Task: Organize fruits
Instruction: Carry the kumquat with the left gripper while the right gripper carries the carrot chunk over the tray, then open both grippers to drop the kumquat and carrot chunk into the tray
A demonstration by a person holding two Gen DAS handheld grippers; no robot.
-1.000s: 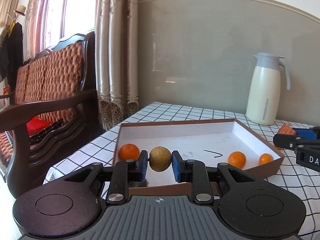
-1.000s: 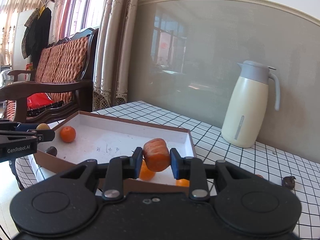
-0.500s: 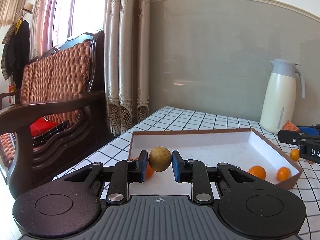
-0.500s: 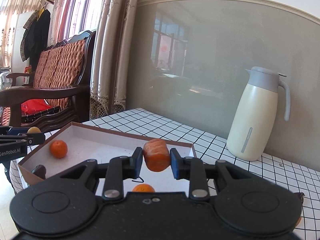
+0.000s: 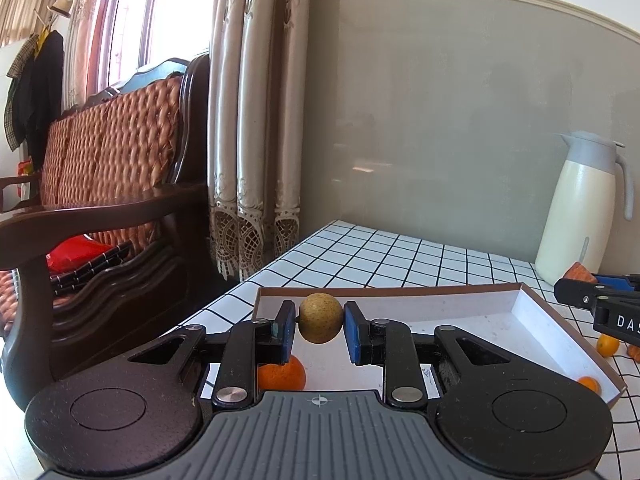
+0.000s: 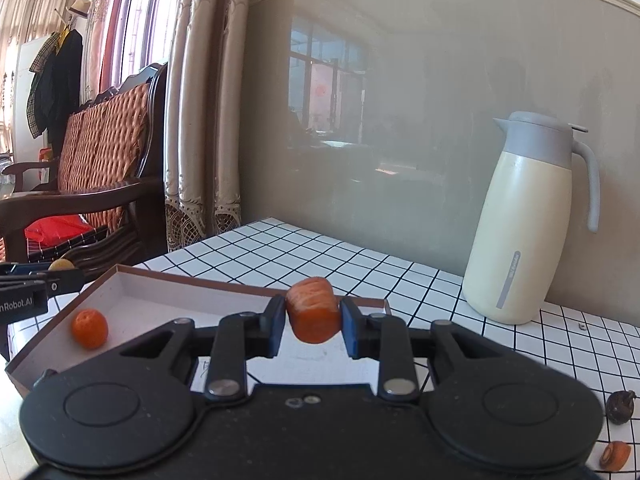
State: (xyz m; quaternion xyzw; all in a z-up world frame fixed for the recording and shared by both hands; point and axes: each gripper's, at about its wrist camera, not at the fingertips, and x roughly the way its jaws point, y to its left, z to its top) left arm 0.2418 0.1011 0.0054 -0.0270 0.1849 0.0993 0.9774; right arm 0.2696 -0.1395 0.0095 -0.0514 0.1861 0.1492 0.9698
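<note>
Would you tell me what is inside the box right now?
The box holds one orange near its left wall and a small one by the right corner. The grippers hide much of the floor.

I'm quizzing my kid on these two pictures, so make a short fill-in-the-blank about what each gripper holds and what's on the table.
1. The left gripper is shut on a round ____ fruit.
2. The right gripper is shut on an ____ chunk.
3. The tangerine lies inside the ____.
4. The cream jug stands on the ____ tablecloth.

Missing words: brown; orange; box; checked
</note>
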